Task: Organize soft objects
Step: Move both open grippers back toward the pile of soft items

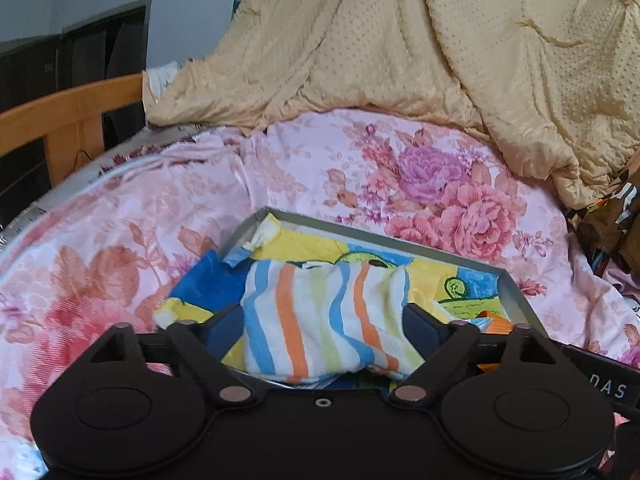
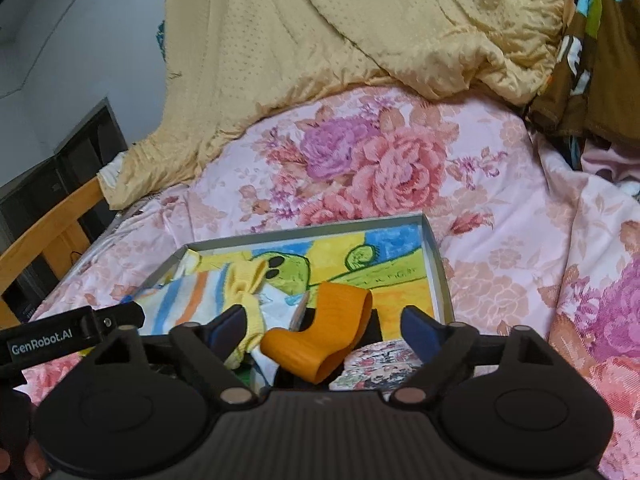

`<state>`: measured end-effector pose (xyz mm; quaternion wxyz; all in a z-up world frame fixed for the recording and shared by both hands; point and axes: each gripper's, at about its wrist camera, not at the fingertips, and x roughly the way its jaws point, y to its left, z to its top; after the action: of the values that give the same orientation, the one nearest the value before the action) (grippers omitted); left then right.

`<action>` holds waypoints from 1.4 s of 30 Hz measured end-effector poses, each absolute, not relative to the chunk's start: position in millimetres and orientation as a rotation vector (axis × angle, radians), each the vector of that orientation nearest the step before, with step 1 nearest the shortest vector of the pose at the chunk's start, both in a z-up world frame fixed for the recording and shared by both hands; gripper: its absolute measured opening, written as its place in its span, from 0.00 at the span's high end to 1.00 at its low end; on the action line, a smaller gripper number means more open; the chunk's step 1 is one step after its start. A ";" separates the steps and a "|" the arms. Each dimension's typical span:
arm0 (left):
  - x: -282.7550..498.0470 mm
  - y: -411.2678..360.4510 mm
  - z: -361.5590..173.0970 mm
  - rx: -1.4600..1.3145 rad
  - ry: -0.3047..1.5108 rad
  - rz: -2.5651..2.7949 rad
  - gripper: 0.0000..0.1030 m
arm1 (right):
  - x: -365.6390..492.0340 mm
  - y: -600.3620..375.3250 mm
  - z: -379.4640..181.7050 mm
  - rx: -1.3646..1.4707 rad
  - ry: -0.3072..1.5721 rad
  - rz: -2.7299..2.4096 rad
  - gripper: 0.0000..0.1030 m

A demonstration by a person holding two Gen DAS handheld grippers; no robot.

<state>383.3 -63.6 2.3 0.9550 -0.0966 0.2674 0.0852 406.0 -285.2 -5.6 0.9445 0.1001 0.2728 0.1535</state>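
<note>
Nearest, the left tool stands wide apart around a striped towel, not pinching it, so the cloth seems released to rest in the grey tray. The right tool also gapes, astride an orange sock lying limp on the tray's cartoon-printed cloth. Beyond lie the floral bed and a rumpled yellow quilt.

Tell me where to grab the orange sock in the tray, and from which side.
Grip the orange sock across its upper leg section, coming down from above with the right tongs. That part stands raised off the tray liner, and the open jaws already straddle it.
</note>
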 end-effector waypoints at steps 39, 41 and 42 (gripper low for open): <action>145.6 -5.6 13.5 -0.166 0.494 0.116 0.01 | 151.7 -239.0 19.4 -0.034 0.269 0.413 0.00; 139.6 -5.5 4.7 -0.149 0.505 0.103 0.01 | 143.4 -236.8 14.0 -0.052 0.298 0.417 0.00; 137.8 -5.9 0.7 -0.140 0.512 0.097 0.01 | 140.8 -235.8 11.9 -0.058 0.308 0.416 0.00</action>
<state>137.8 -5.9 0.7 0.9638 -0.0690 0.2531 0.0480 140.8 -235.8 11.9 0.9662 -0.0287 0.1525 0.2059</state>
